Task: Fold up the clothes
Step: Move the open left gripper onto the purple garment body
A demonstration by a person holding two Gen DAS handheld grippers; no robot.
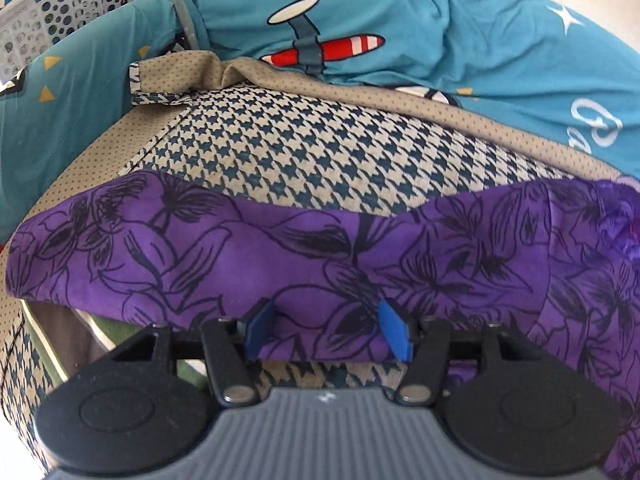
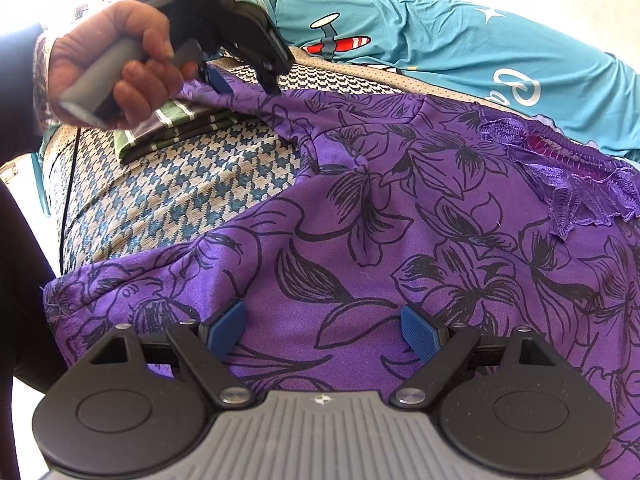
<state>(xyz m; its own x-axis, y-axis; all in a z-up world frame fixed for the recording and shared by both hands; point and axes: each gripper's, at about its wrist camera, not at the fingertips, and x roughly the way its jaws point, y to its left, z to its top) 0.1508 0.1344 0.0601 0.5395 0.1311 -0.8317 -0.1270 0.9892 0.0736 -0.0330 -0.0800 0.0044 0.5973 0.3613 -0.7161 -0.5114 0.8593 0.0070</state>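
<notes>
Blue-padded left gripper [image 1: 324, 330] fingers apart, straddling the purple floral garment [image 2: 400, 220] edge, right gripper [image 2: 324, 332] fingers wide over its body, neither visibly clamped; one purple garment, one green striped folded piece [image 2: 176, 128], one teal airplane-print shirt [image 1: 400, 28], on a houndstooth-covered surface [image 1: 304, 152]; perforated basket [image 1: 60, 8] behind.

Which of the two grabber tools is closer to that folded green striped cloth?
Left. The left gripper is right beside the green striped cloth, at the purple garment's far edge. The right gripper sits over the garment's near part, well away from it.
</notes>
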